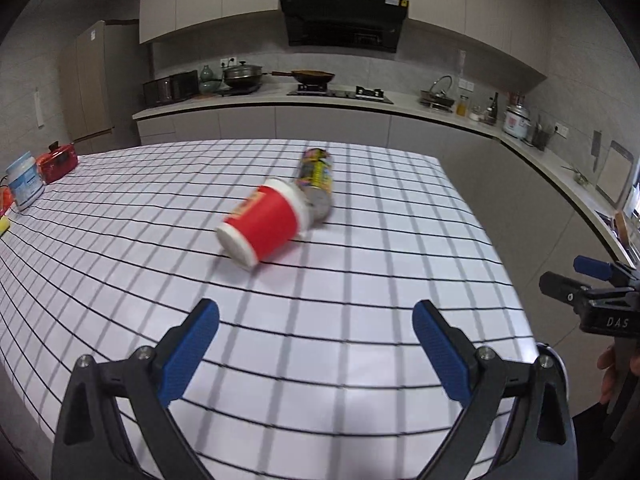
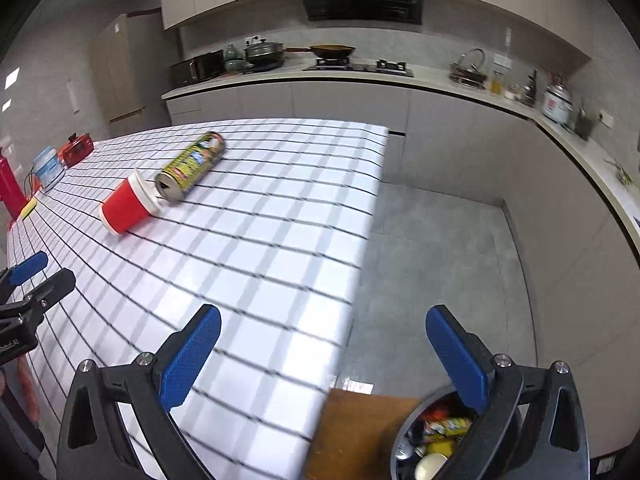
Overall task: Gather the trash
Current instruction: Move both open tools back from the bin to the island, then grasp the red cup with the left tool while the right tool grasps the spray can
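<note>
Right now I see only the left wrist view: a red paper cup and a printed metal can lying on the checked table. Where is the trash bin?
Observer: A dark round bin stands off the white checked table, at its near right corner, below the open right gripper.
Operator: Is it empty?
Observer: No, it holds colourful packets and a white cup.
Operator: Does it stand on the floor?
Observer: It seems to rest on a brown wooden board.

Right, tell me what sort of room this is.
A home kitchen, most likely. A range hood hangs over a gas hob that carries a wok, a faucet stands further along the counter, and a rice cooker sits near the corner.
</note>
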Motion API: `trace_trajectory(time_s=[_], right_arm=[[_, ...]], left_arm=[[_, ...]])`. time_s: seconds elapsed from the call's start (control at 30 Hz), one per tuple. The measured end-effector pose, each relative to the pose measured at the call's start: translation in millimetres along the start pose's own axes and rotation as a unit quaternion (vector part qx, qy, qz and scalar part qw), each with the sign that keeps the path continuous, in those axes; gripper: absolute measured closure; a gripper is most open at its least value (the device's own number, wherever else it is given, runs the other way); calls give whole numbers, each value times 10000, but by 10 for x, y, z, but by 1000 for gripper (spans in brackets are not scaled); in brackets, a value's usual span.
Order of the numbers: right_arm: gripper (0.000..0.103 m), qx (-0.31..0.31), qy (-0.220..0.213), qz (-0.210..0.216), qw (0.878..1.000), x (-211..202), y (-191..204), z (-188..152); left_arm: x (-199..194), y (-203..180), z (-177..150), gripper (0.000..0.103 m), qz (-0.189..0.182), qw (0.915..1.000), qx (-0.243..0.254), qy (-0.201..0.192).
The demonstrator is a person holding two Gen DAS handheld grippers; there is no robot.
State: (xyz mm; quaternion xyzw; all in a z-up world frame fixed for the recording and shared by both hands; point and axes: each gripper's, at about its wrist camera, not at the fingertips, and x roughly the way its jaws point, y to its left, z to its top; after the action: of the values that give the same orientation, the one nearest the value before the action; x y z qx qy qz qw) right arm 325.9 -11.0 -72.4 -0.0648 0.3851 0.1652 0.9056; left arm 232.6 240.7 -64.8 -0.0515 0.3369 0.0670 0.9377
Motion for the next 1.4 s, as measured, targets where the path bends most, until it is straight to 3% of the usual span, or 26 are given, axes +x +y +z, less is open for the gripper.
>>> trace_trajectory(time_s=[0.17,0.27,0.43,0.57,0.6,0.67,0.73,1.1,1.4], right_arm=[[0,0,-1,-10,10000,271,458,290],[0,93,12,-42,9999,438,678,450],[0,339,39,-197,9992,658,817,641],[0,618,125,-249,9977,831,820,753],[0,690,142,-232,9972,875,830,787],[0,794,152,-214,9965,955,867,856],[0,874,160,-172,9959,1040,929,939],[0,743,264,167,9968,1629,1564,1348],[0,689,499,-51,9964,2045,1787,1510]], left_arm=[[289,507,186,5,96,9999,-63,-69],[512,667,296,5,-144,9999,41,45],[819,593,431,5,-737,9961,417,231],[1053,501,491,8,-892,9927,733,359],[1102,491,502,10,-940,9919,761,383],[1202,479,516,30,-1142,9889,825,465],[1223,519,542,37,-1230,9883,769,462],[1248,1279,619,41,-735,9964,161,384],[1353,1583,680,41,-114,9991,-214,344]])
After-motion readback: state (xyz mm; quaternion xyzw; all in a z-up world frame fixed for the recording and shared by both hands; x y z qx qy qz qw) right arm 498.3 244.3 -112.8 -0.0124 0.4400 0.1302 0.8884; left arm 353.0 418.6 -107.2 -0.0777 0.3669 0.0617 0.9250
